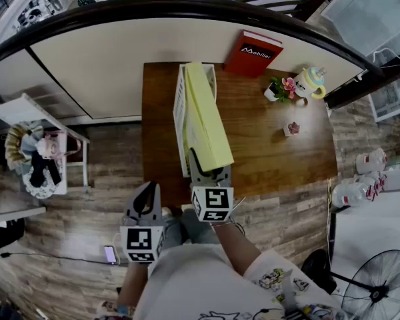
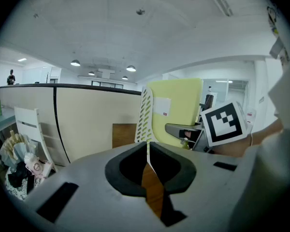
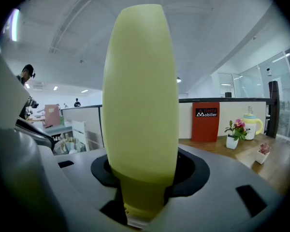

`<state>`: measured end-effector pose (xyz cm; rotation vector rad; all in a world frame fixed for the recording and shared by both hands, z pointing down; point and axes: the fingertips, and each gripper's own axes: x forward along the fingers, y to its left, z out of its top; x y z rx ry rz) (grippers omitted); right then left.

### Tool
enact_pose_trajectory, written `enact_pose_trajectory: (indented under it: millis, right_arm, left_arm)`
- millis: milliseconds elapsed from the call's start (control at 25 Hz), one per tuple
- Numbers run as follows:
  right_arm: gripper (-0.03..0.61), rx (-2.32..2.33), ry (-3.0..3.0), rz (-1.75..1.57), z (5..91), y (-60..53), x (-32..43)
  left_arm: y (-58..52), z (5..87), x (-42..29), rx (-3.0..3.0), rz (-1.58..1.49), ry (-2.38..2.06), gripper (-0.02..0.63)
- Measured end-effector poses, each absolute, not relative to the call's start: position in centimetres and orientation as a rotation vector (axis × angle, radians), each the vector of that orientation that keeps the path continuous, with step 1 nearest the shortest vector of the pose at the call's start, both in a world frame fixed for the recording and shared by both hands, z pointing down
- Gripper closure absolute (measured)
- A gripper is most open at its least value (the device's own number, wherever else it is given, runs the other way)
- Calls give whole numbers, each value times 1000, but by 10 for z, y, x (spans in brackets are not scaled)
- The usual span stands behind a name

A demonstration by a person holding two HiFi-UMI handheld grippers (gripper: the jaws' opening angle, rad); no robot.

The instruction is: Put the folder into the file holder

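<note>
Bright, even indoor light from recessed ceiling lamps [image 2: 75, 63] and a glaring strip light [image 3: 13, 25]. Strong fisheye bending and black vignetting at all edges. Close-up folder [image 3: 141, 91] soft-focused; only faint shadows on the worktop [image 1: 267, 145].

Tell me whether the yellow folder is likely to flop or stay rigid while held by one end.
Probably fairly stiff: the folder, held at its near end by the right gripper, runs straight to the file holder with no visible sag. It looks thick, so likely not very light, though weight cannot be read. Its smooth cover might slip.
</note>
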<state>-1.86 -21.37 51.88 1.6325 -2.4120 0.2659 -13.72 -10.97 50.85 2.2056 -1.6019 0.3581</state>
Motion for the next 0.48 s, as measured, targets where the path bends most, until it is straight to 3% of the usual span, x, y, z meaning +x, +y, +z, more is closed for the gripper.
enact_pose_trajectory:
  millis: [480]
  right_arm:
    - [342,1533,-2479,237,518,-208,-29]
  left_arm:
    - [-112,508,-137,2206,366,-1610,595]
